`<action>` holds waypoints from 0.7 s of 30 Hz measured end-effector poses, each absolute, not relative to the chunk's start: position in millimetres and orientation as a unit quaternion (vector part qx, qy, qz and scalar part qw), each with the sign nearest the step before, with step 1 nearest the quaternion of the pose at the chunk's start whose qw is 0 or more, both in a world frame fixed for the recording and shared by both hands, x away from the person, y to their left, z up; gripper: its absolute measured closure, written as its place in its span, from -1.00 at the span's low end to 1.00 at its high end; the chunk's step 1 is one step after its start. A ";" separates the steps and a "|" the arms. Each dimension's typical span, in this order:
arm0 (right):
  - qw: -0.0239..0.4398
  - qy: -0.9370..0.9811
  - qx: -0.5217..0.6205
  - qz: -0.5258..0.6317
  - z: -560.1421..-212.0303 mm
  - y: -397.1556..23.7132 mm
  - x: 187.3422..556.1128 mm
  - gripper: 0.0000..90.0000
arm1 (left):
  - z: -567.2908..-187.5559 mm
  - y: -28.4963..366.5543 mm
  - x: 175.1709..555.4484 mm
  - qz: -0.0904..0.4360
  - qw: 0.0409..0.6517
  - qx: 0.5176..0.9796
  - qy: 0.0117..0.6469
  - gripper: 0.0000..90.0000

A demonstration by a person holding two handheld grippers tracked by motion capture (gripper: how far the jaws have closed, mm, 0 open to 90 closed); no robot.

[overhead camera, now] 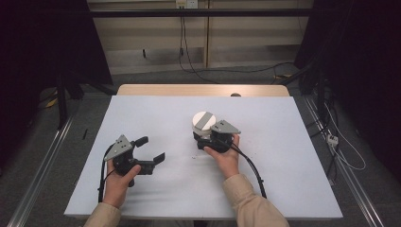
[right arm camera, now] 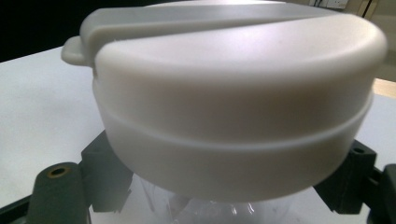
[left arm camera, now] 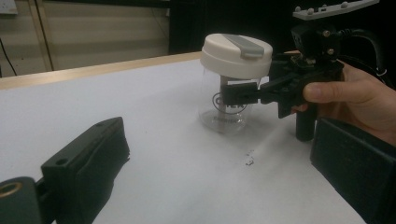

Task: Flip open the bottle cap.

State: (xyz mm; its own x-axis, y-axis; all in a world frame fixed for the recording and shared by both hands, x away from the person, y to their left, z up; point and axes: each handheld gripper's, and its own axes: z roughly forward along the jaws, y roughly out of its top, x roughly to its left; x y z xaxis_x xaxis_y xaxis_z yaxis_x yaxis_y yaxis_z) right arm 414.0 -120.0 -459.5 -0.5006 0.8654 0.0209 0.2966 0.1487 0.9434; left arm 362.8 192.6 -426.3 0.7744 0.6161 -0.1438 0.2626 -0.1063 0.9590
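Jar (left arm camera: 229, 109) of clear glass with a white lid (left arm camera: 236, 55) stands upright near the middle of the white tabletop (overhead camera: 156, 113). The right gripper (left arm camera: 233, 93) has its fingers closed on the glass just under the lid. The left gripper (overhead camera: 153, 150) rests well apart from it, fingers spread wide and holding nothing.

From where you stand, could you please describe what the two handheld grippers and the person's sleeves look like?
Both the left gripper and the right gripper are black, each with two blocky black jaws and a short black handle. Each carries a grey three-cornered plate on top, and a black cable trails back along the forearm. The person wears beige long sleeves.
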 end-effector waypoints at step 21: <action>0.281 0.704 0.413 0.504 -459.6 -120.2 413.9 -0.57 | -418.2 155.9 379.6 0.139 0.582 0.743 0.299 -0.83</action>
State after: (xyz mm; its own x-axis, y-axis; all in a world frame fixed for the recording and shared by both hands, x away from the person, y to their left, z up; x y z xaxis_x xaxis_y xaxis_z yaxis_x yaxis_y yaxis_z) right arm 413.9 -120.2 -459.6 -0.5008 0.8653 0.0211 0.2986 0.1498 0.9425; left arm 379.6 155.9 -418.2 0.7823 0.6068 -0.1408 0.2821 -0.1435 0.9486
